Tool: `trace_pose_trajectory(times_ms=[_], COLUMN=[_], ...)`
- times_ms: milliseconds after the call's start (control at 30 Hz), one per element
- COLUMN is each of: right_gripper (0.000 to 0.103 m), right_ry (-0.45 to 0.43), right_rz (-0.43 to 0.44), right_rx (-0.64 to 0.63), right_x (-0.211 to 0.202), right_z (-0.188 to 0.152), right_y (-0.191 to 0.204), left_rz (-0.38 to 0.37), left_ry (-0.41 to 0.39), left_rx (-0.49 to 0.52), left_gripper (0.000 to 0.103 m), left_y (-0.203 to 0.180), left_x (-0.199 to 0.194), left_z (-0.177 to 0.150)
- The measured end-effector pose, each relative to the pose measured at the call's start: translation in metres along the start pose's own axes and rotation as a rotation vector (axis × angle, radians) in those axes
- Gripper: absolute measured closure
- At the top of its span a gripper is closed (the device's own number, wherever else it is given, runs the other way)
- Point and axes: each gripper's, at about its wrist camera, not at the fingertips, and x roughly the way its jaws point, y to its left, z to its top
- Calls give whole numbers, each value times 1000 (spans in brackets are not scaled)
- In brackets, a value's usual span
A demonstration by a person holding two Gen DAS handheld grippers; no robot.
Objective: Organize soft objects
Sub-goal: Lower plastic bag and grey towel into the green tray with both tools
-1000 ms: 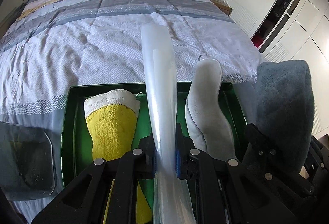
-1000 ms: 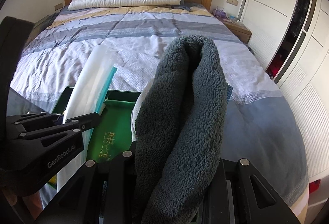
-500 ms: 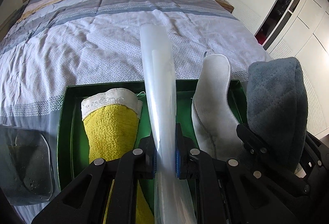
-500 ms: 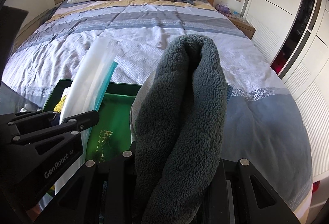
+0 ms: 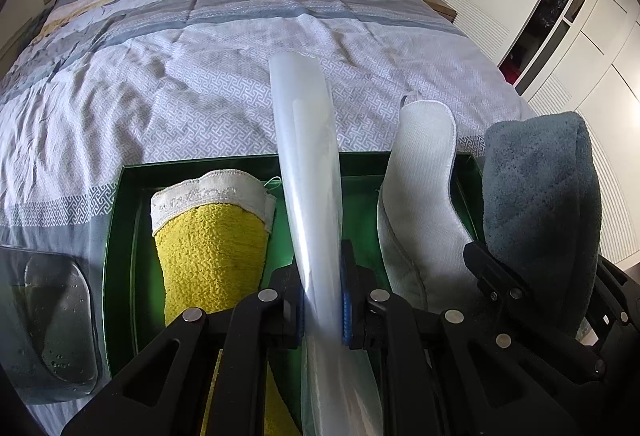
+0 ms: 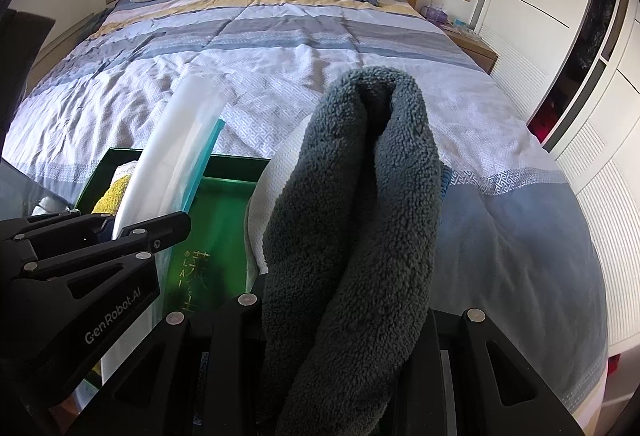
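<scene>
- Two tongs I work: my left tongs point(image 5: 322, 310) clench a clear plastic bag point(image 5: 308, 172).
- My right tongs point(image 6: 344, 352) grasp a folded grey towel point(image 6: 360, 220).
- Beyond both, a green tray point(image 5: 120, 236) on the bed point(image 5: 160, 76).

yellow towel point(image 5: 208, 248): flat in green tray's point(image 5: 120, 220) left side
white cloth point(image 5: 420, 204): propped upright, tray's right
grey fleece point(image 6: 360, 220): folded, raised upright
clear bag point(image 5: 308, 172): raised upright, mid-tray

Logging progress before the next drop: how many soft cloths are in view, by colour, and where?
Yellow cloth, in the green tray: 1
White cloth, in the tray: 1
Grey fleece cloth, in the right gripper: 1
Total: 3
</scene>
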Motion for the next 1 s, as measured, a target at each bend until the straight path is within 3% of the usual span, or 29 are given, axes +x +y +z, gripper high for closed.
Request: trace_pose_trajectory(times_ms=[1000], right_gripper=[74], right_ry=[5], right_rz=[-14], right_rx=[-32], right_x=[11], right_z=[-2], right_y=[3], left_rz=[-9], left_ry=[22], left_rx=[8], left_gripper=[92], left_y=[0], left_x=[18], left_z=[-3])
